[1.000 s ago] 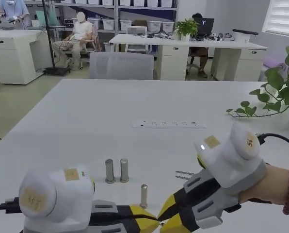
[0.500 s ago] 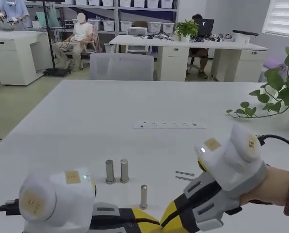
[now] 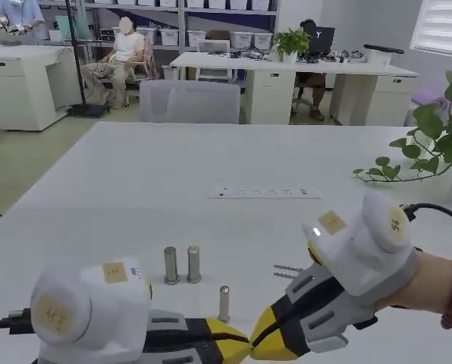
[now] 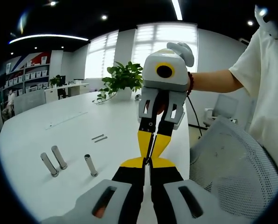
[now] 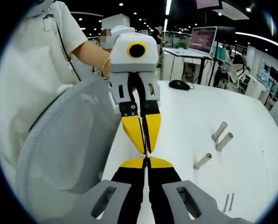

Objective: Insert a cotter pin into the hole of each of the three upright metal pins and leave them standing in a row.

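Left claw (image 4: 147, 162) and right claw (image 5: 147, 161) tip to tip, jaws of both closed

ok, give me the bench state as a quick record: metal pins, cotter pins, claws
surface: white table
back pins: two, upright, side by side
front pin: upright, apart from the pair, nearer the claws
row of three: not formed
cotter pins: two, lying flat, right of the metal pins
left claw: shut, tip to tip with the right claw
right claw: shut
held between tips: too small to tell
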`<state>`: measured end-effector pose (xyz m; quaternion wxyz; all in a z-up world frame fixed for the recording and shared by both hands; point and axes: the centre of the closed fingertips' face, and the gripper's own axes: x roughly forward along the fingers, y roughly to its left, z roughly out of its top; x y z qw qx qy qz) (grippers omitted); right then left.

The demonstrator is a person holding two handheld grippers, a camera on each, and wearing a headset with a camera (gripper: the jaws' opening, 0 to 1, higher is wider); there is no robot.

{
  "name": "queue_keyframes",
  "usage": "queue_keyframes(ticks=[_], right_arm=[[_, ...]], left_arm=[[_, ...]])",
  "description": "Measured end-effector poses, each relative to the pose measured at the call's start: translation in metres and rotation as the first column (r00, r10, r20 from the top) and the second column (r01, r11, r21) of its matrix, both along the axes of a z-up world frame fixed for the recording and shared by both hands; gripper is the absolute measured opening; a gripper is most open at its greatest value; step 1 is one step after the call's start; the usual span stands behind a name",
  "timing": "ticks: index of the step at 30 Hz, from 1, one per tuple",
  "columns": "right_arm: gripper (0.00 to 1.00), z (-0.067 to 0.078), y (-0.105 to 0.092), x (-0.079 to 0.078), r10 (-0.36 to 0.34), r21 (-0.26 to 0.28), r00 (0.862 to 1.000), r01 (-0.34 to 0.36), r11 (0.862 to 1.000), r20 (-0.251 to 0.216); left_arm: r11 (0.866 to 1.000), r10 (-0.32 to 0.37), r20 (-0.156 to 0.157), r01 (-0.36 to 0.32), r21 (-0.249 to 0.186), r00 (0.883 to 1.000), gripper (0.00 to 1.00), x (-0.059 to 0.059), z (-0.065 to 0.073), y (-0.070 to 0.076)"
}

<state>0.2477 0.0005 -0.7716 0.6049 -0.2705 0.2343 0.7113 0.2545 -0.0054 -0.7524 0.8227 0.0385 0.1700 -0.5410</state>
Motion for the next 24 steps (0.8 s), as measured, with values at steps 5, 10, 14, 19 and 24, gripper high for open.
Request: queue_keyframes(ticks=[5, 10, 14, 19, 24], right_arm=[[0.02, 0.000, -0.001, 0.002, 0.008, -0.023, 1.000, -0.008, 1.000, 0.023], [0.02, -0.002, -0.005, 0.007, 0.001, -0.043, 0.999, 0.000, 0.999, 0.040], [0.02, -0.004, -0.010, 0.013, -0.005, -0.073, 0.998, 0.009, 0.997, 0.066], [0.02, -0.006, -0.018, 0.025, -0.008, -0.119, 0.993, 0.022, 0.993, 0.115], [0.02, -0.010, -0.022, 0.037, -0.011, -0.161, 0.988, 0.037, 0.986, 0.156]], left_arm=[[1.000, 0.013, 0.003, -0.013, 0.010, 1.000, 0.02, 0.003, -0.001, -0.001], [0.999, 0.030, 0.011, -0.031, 0.036, 0.999, 0.11, 0.006, -0.007, 0.001], [0.997, 0.069, 0.012, -0.070, 0.032, 0.998, 0.15, 0.012, -0.009, 0.007], [0.993, 0.110, 0.014, -0.111, 0.038, 0.994, 0.19, 0.018, -0.013, 0.013], [0.986, 0.160, 0.012, -0.160, 0.050, 0.987, 0.21, 0.027, -0.020, 0.021]])
